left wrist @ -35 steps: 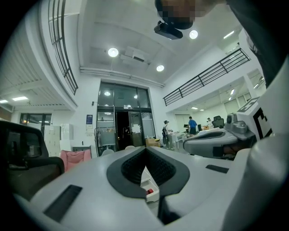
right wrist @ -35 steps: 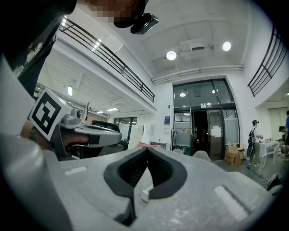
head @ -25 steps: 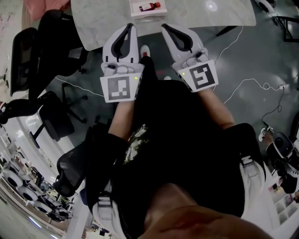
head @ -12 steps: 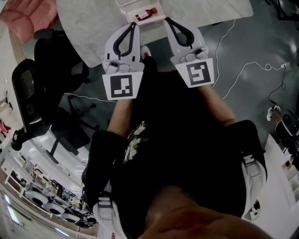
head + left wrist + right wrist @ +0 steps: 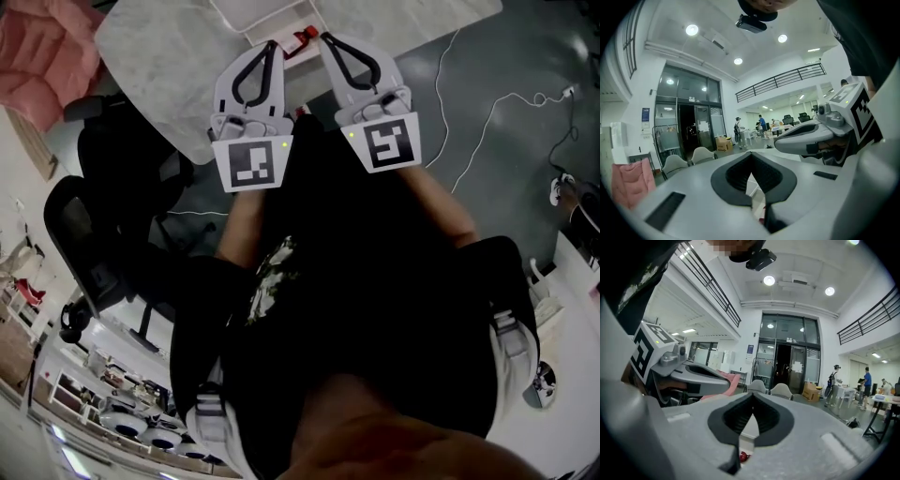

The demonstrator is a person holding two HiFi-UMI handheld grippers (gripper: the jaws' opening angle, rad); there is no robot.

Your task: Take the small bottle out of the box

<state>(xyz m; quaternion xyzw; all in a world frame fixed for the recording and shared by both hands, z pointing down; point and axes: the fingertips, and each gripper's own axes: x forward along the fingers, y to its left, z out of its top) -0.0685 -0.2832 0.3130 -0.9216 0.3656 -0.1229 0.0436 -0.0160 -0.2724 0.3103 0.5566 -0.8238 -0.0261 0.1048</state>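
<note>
While the small bottle [image 5: 302,37] lies inside the box [image 5: 253,14] with neither claw on it, the task is judged not yet begun. The reach, the grasp and the lift-out all remain.

1. Table [image 5: 169,56]. Pale, marbled top that carries the box. Its near edge is partly hidden under the two grippers.
2. Box. White, shallow and open-topped. It stands a little back from the table's near edge and is cut off by the top of the head view.
3. Left claw [image 5: 271,45]. Clenched, with the jaws meeting at their tips and nothing between them. The tips are over the box's near wall, just left of the bottle.
4. Right claw [image 5: 325,37]. Clenched likewise, and empty. The tips are just right of the bottle, apart from it. A spot of red shows below its jaws in its own view.
5. Small bottle. It is in the box's near right corner, apparently lying on its side. The red cap [image 5: 307,33] points toward the person's right. The long axis seems to run along the box's near wall. The dark body is largely hidden, so that reading is tentative.
</note>
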